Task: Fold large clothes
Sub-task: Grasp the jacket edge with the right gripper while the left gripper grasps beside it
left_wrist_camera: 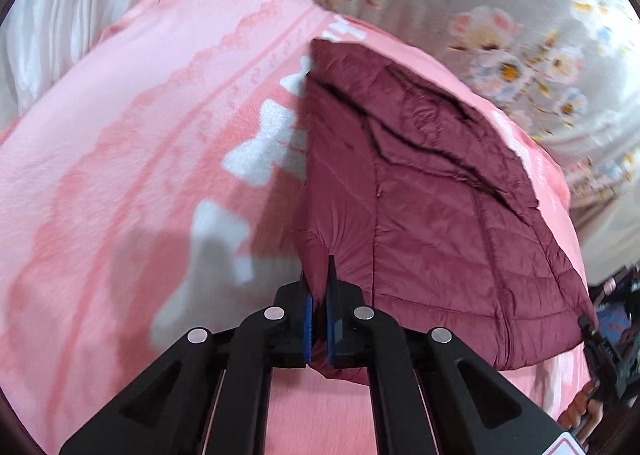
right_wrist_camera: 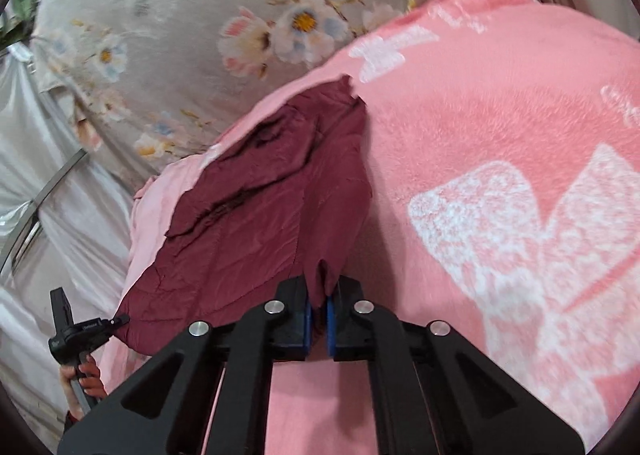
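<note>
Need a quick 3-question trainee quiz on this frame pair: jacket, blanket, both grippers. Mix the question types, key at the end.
1. True or false: the left gripper is shut on the near edge of the maroon quilted jacket.
2. Multiple choice: what does the jacket lie on? A) bare wooden floor B) pink blanket with white bows C) glass table
3. Fill in: in the right wrist view, the right gripper has maroon ____ pinched between its fingers.

Key
1. True. Fabric sits between its closed blue pads.
2. B. The floral bedding lies beyond the blanket.
3. Fabric (the jacket's edge).
</note>
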